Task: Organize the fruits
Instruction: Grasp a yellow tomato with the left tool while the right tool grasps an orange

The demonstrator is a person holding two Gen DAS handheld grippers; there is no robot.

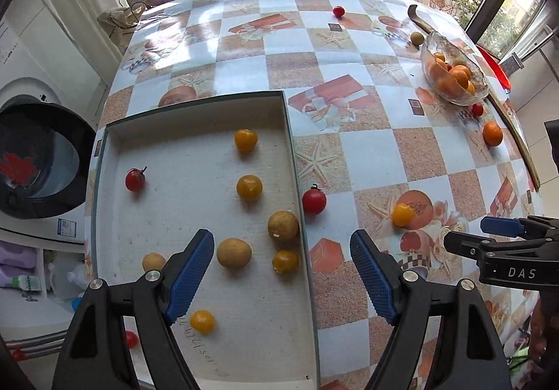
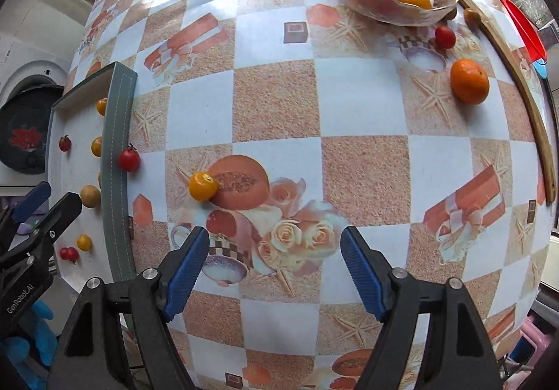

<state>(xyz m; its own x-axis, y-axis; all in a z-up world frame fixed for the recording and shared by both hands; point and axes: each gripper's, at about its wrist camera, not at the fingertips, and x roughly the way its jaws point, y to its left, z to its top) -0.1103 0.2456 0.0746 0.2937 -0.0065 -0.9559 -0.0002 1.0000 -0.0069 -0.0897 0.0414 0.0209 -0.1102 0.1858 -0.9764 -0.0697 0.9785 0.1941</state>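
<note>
Blue-padded left gripper (image 1: pixel 282 273) fingers stand wide, empty, above the box (image 1: pixel 290 131). Right gripper (image 2: pixel 275 269) fingers stand wide, empty; a yellow tomato (image 2: pixel 203 186) lies just beyond its left finger.

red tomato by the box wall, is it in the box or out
Out. The red tomato sits on the tablecloth just outside the box, beside its right wall; the right wrist view also shows it on the table side.
</note>
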